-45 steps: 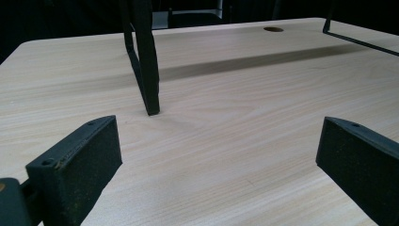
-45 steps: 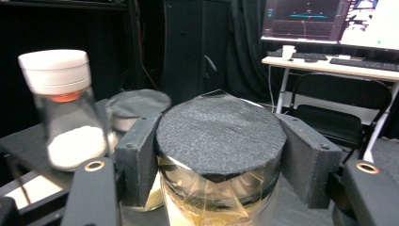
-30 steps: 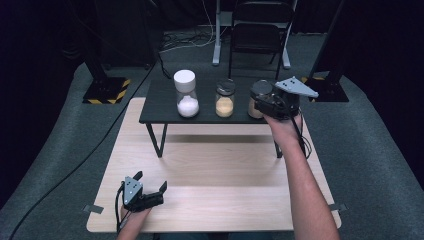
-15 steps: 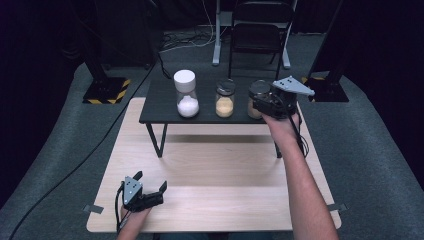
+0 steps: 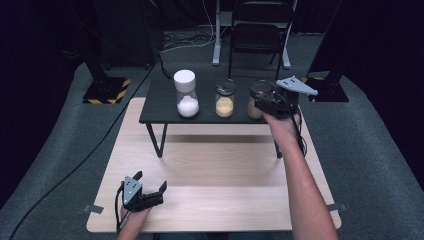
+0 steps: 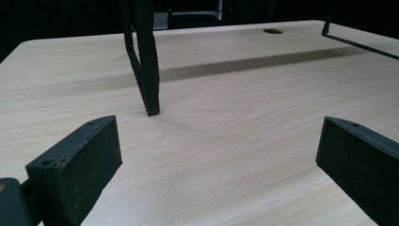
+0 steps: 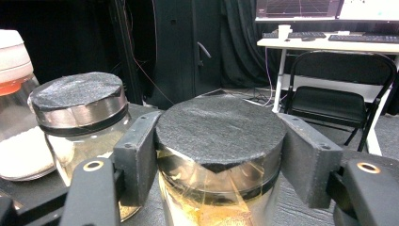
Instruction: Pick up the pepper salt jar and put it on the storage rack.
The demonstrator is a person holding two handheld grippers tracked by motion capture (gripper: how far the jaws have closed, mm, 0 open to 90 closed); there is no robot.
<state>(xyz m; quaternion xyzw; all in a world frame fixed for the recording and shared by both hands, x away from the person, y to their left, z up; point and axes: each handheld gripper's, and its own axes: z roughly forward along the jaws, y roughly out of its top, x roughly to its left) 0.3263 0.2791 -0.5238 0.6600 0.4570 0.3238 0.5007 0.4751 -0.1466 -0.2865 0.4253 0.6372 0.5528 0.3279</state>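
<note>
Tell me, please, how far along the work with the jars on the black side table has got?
Done: the right gripper is clamped on the lid of the right-hand jar. In hand: that grip. Left: the lid remains seated, the jar remains on the black side table; the left gripper waits open over the wooden table.

Black stand [image 5: 160,102] — three jars, seemingly — on wooden table [image 5: 215,170]

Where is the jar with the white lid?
In the high view, the white-lidded jar stands at the left end of the black shelf, beside the middle jar.
</note>
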